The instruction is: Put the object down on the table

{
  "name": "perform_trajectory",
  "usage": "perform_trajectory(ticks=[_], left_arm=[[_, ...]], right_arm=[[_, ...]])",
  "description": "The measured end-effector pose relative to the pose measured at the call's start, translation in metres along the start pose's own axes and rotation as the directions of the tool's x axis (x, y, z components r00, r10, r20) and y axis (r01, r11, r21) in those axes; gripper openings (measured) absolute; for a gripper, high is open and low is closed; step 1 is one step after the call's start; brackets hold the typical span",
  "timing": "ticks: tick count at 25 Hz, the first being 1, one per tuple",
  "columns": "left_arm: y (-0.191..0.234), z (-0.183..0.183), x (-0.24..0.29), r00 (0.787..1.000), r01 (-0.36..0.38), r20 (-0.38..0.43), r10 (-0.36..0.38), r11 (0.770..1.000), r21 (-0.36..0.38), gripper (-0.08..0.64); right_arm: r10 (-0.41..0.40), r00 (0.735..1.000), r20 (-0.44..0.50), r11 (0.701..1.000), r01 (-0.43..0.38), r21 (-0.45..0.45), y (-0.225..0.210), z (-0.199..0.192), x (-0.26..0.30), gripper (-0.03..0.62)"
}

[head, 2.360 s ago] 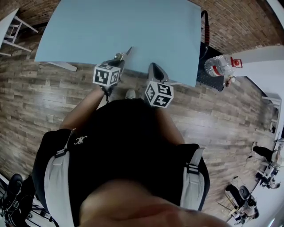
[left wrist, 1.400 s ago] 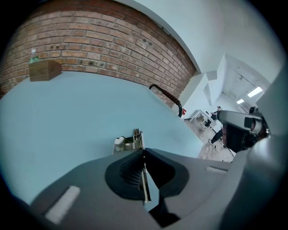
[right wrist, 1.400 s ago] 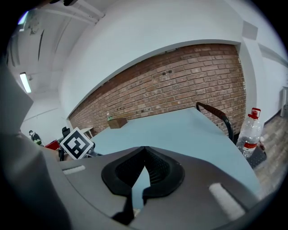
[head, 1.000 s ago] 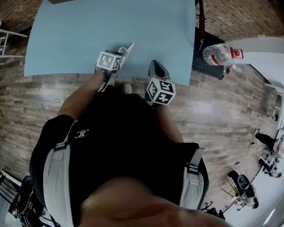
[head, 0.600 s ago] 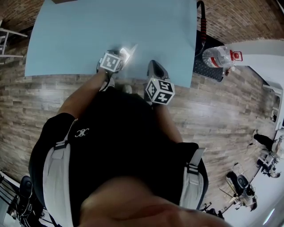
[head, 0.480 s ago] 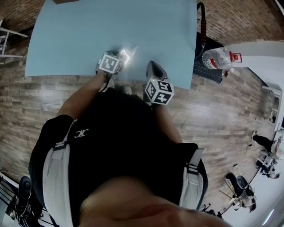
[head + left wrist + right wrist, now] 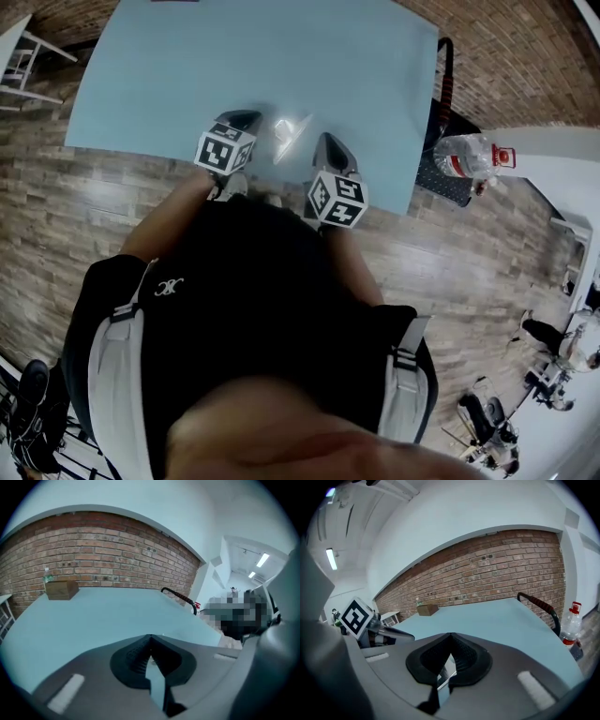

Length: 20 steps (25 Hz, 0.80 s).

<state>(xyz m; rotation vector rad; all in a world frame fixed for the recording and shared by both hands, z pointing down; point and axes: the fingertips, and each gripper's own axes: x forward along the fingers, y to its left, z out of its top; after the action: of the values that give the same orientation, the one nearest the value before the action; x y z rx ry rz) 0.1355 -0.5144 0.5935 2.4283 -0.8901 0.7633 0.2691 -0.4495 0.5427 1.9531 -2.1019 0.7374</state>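
A small, shiny pale object (image 7: pixel 286 136) lies on the light blue table (image 7: pixel 281 56) near its front edge, between my two grippers and free of both. My left gripper (image 7: pixel 246 118) is just left of it, jaws shut and empty; the left gripper view shows the pads (image 7: pixel 140 656) pressed together over bare table. My right gripper (image 7: pixel 326 142) hovers just right of the object, also shut. In the right gripper view its jaws (image 7: pixel 451 635) meet with nothing between them, and the left gripper's marker cube (image 7: pixel 357 616) shows at the left.
A cardboard box (image 7: pixel 61 589) stands at the table's far end by the brick wall. A dark frame with a red handle (image 7: pixel 441 89) sits by the table's right edge. A water bottle (image 7: pixel 466 155) rests on a white surface to the right. Wooden floor lies below.
The object was in the left gripper's jaws over the table's front; now it lies on the table. The left gripper has let go, drawn back to the left and shut.
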Motion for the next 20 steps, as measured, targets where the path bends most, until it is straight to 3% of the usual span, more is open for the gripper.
perform_trajectory(ticks=[6,11,20], left_arm=[[0.0,0.033,-0.029,0.996,-0.007,0.089,0.004,1.0,0.025,0.0],[0.001,0.041,-0.036,0.993,0.008,0.115,-0.006,1.0,-0.016,0.0],[0.005,0.05,-0.041,0.991,-0.003,0.131,0.004,1.0,-0.005,0.0]], right_arm=[[0.026,1.0,0.004,0.999,-0.026,-0.04,0.014,0.007,0.012,0.012],[0.04,0.999,0.003,0.998,-0.039,-0.044,0.019,0.008,0.017,0.012],[0.044,0.999,0.008,0.998,-0.043,-0.043,0.018,0.011,0.023,0.012]])
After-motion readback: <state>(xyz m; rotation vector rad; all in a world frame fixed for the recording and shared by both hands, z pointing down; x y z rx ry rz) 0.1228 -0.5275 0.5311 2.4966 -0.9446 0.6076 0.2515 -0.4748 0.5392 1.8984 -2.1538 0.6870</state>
